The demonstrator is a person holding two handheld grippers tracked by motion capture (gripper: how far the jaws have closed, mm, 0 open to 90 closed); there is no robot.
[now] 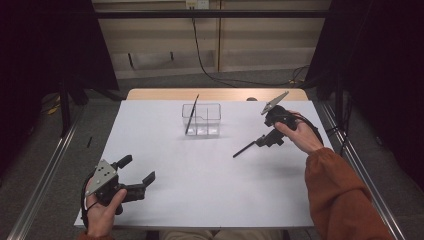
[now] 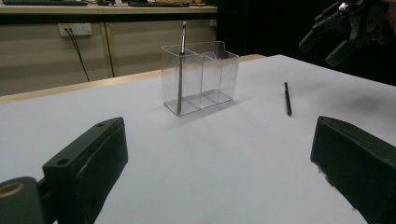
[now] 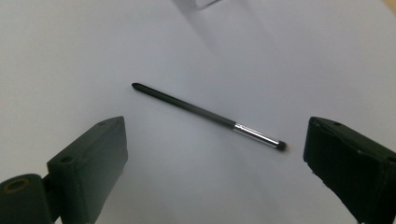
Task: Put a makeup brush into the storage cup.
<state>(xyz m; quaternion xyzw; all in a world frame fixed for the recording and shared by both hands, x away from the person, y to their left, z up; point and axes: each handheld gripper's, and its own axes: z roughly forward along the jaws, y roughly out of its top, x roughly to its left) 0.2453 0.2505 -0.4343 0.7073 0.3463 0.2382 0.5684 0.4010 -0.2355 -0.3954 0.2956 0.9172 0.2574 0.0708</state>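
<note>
High view: the right claw (image 1: 260,141) hangs above the desk (image 1: 165,200) at the right of centre in the frame, tilted down toward a thin black brush (image 1: 244,149) lying flat on the white surface just below and left of it. Its jaws stand apart with nothing between them, which suits a claw lining up for a pick rather than carrying. The clear organizer (image 1: 201,120) stands at upper centre, divided into compartments, and one slim brush already in it (image 1: 191,115) leans against the rim at its left end; that looks like the place the loose brush is meant for. The left claw (image 1: 136,177) sits at lower left, jaws wide and empty, probably parked out of the way.

Left gripper view: between its own spread jaws the organizer (image 2: 200,77) shows at upper centre with the leaning brush (image 2: 180,70) propped in the compartment at the left end. The loose brush (image 2: 287,99) lies on the desk (image 2: 224,163) at centre right, apart from the organizer, with the right claw (image 2: 334,42) raised in the upper right corner.

Right gripper view: the brush (image 3: 208,117) lies diagonally across the middle of the frame, its metal ferrule and dark tip toward the lower right. The jaws flank it at lower left and lower right, wide apart and not touching it, so the approach looks aimed squarely at it.
</note>
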